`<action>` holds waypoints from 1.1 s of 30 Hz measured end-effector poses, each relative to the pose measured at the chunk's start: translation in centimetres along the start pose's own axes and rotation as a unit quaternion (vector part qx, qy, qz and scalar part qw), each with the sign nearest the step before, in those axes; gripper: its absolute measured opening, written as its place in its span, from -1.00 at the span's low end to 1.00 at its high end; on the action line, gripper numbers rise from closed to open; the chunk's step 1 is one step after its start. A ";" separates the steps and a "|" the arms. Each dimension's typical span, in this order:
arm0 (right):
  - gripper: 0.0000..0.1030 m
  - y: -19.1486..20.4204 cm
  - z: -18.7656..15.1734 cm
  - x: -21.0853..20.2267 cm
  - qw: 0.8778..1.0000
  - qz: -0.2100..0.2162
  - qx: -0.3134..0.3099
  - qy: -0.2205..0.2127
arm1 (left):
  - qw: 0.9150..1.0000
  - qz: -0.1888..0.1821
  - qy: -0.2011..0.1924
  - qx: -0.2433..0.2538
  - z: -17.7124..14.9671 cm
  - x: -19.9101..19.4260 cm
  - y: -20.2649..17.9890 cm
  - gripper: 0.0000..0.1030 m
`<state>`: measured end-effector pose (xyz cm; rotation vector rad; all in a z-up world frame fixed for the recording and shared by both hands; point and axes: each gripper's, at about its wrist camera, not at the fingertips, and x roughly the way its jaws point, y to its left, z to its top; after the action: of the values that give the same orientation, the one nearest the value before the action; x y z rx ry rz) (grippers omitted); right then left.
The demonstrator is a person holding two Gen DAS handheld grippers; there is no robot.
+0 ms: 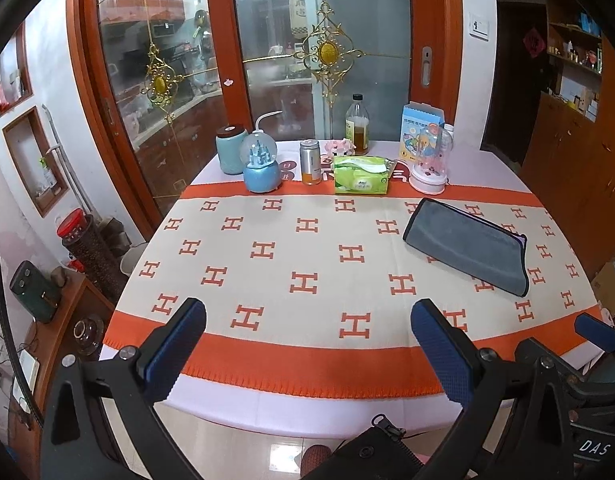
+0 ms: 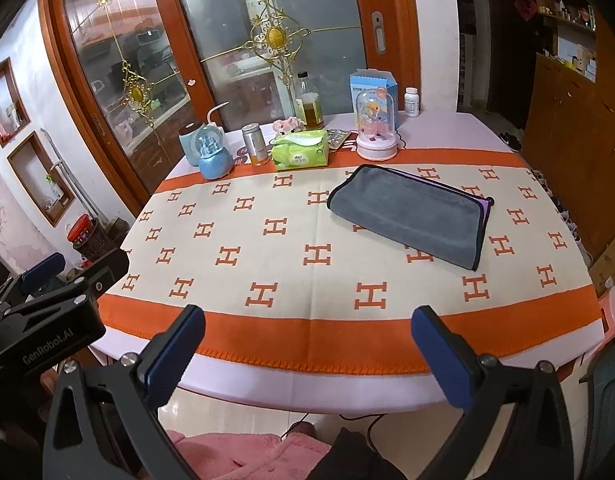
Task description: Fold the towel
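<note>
Here the worktop [image 1: 267, 404], covered by an orange-bordered cloth with H marks [image 2: 315, 256], stretches ahead of both grippers. The grey towel [image 2: 411, 214], folded into a long strip, lies flat on the cloth, ahead and right of the right gripper [image 2: 307, 344] and further right of the left gripper [image 1: 309, 340]. Both grippers hover over the near edge with jaws spread wide, holding nothing. Beyond the towel sits a green tissue pack [image 1: 361, 176].
</note>
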<state>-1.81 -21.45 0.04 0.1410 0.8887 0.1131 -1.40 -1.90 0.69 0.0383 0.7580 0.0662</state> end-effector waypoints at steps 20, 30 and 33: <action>1.00 0.5 0.4 0.9 1.000 -0.001 -0.002 0.012 | 1.000 -0.008 0.001 0.002 0.4 0.4 0.1 0.98; 1.00 0.5 0.2 1.3 1.000 -0.004 -0.002 0.015 | 1.000 -0.012 0.005 0.004 0.4 1.1 0.3 0.98; 1.00 0.5 0.2 1.3 1.000 -0.004 -0.002 0.015 | 1.000 -0.013 0.005 0.005 0.5 1.3 0.3 0.98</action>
<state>-0.82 -20.76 -0.77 0.1328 0.9190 0.1101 -0.12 -1.51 0.13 0.0373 0.7694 0.0378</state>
